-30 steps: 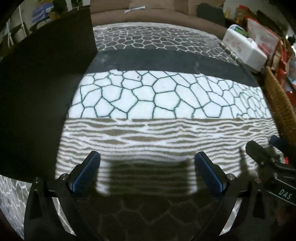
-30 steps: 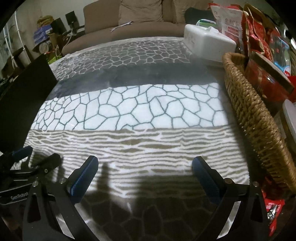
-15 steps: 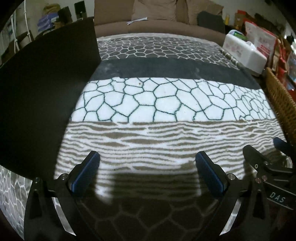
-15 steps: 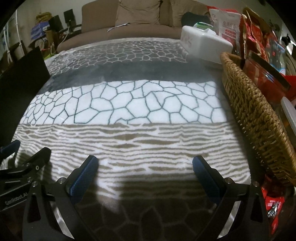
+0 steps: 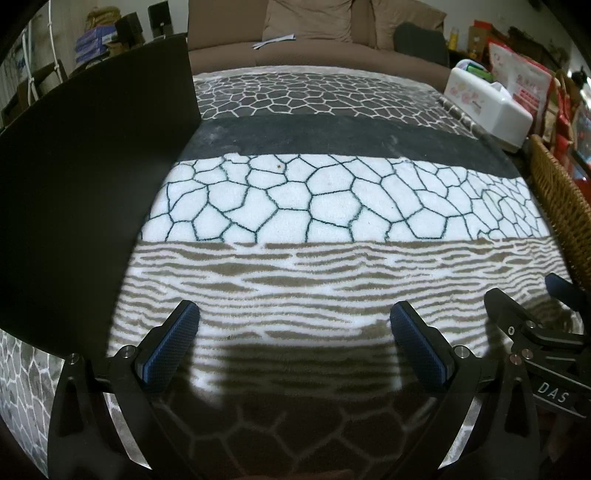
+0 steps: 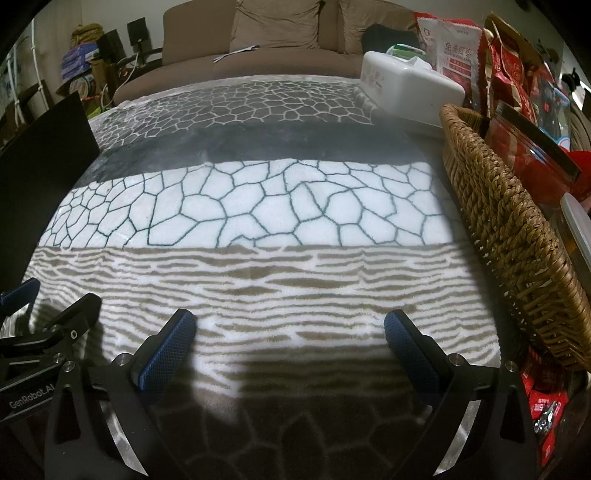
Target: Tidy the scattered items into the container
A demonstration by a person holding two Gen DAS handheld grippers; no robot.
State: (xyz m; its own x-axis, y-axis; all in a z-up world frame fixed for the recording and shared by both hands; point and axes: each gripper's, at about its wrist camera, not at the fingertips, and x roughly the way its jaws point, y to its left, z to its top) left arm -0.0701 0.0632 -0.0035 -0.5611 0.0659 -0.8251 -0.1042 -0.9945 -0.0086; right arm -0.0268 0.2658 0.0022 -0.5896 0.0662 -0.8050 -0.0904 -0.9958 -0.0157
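Observation:
My left gripper (image 5: pixel 293 317) is open and empty, low over the striped part of the patterned blanket (image 5: pixel 295 206). My right gripper (image 6: pixel 290 325) is open and empty beside it. A woven wicker basket (image 6: pixel 513 236) stands at the right, its rim also in the left wrist view (image 5: pixel 561 206). It holds red snack packets (image 6: pixel 517 74) and a red-lidded box (image 6: pixel 532 155). Small red packets (image 6: pixel 543 391) lie on the blanket by the basket's near corner, right of my right gripper. Each gripper shows in the other's view, the right one in the left wrist view (image 5: pixel 535 325) and the left one in the right wrist view (image 6: pixel 48 332).
A black board (image 5: pixel 88 177) stands upright along the left side. A white tissue box (image 6: pixel 410 88) sits at the back right, also in the left wrist view (image 5: pixel 487 103). A brown sofa (image 6: pixel 280 33) lies beyond the table.
Both grippers have drawn back and tilted up slightly, so more of the sofa and room shows. Both stay open and empty.

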